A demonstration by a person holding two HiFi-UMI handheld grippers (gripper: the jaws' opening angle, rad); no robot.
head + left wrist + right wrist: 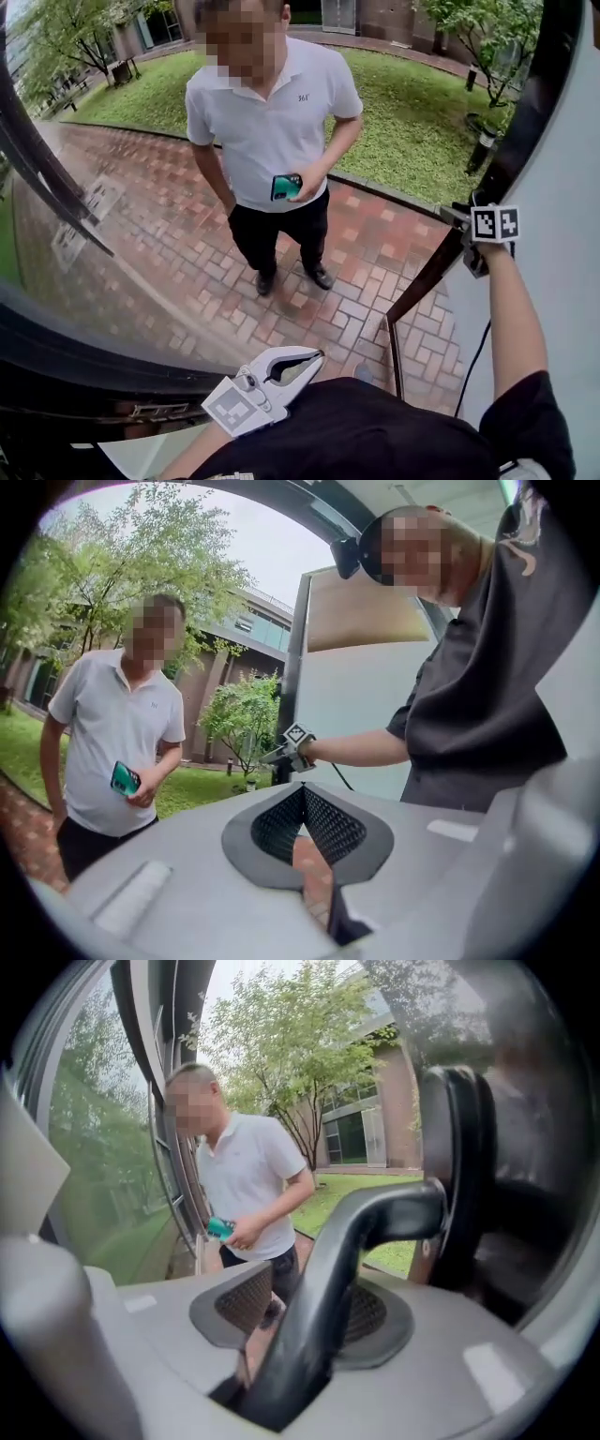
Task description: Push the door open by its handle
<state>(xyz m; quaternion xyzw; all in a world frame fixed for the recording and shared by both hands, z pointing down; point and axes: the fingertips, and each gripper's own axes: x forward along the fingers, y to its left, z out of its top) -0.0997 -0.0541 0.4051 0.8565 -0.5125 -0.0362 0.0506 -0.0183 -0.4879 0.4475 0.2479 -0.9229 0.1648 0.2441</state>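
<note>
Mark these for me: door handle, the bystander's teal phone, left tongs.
Dark curved metal door handle (361, 1225): right gripper view, on its upper bend.
Teal rectangular phone (286, 187): head view, middle of its teal face.
White left tongs (318, 358): head view, at the closed tips.

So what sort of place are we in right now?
Most likely a building entrance opening onto a courtyard. There is a dark door handle close by, red brick paving just outside, and a lawn with trees and a brick building beyond.
</note>
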